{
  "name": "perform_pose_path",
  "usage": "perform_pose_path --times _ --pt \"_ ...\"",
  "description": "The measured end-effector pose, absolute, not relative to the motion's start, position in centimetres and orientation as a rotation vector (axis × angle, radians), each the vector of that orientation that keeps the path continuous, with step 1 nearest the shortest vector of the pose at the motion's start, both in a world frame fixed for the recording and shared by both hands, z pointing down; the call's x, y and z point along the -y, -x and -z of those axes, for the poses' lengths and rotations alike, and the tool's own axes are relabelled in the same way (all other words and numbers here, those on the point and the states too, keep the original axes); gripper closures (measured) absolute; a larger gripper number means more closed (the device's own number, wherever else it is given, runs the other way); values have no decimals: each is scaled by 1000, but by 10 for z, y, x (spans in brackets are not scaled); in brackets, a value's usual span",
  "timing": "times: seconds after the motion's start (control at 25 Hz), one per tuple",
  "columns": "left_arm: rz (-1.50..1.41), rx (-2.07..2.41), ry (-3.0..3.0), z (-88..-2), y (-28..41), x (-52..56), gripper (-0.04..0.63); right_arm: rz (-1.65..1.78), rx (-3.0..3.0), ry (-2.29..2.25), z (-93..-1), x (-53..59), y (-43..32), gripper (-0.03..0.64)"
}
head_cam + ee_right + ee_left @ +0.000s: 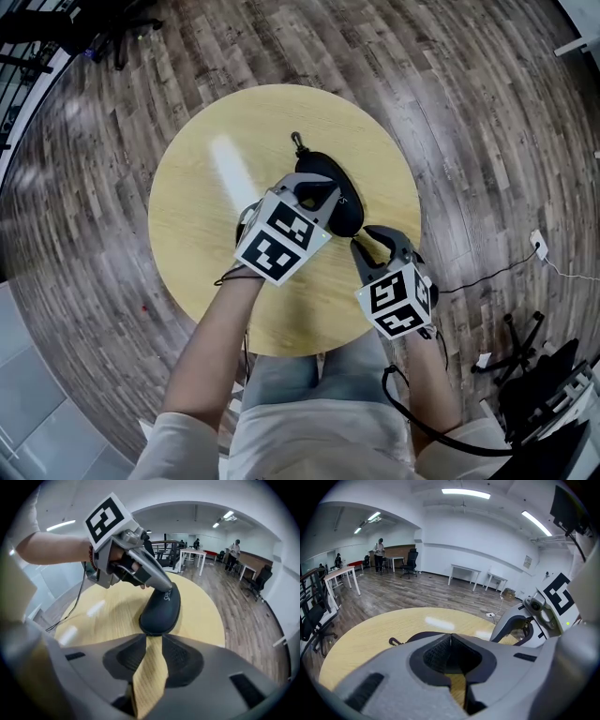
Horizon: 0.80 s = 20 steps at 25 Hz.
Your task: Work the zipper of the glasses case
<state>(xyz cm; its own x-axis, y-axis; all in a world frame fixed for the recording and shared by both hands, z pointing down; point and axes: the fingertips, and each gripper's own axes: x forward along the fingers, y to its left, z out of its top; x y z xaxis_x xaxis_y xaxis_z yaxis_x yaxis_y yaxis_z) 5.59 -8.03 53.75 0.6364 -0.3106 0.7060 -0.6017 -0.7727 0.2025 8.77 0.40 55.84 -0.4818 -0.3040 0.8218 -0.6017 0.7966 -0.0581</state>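
On the left, the left gripper point(450, 636) is held with its jaws closed together at the tips, and nothing is seen between them. In the right gripper view its tip is seen resting on top of the black glasses case point(161, 610). The case is laid flat near the middle of the round wooden table point(202, 216), and a small dark loop point(297, 142) is shown at its far end. On the right, the right gripper point(151, 638) is held with its jaws slightly parted over bare tabletop, pointed at the case's near end, just short of it.
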Motion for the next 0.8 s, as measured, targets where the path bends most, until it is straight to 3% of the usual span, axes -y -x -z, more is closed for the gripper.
perform_pose_path --times 0.44,0.8 --pt "-921 720 -2438 -539 -57 82 583 -442 2079 -539 -563 -26 -73 566" --pt "-898 735 -2447 -537 -57 82 583 -578 2019 -682 -576 -15 -75 526"
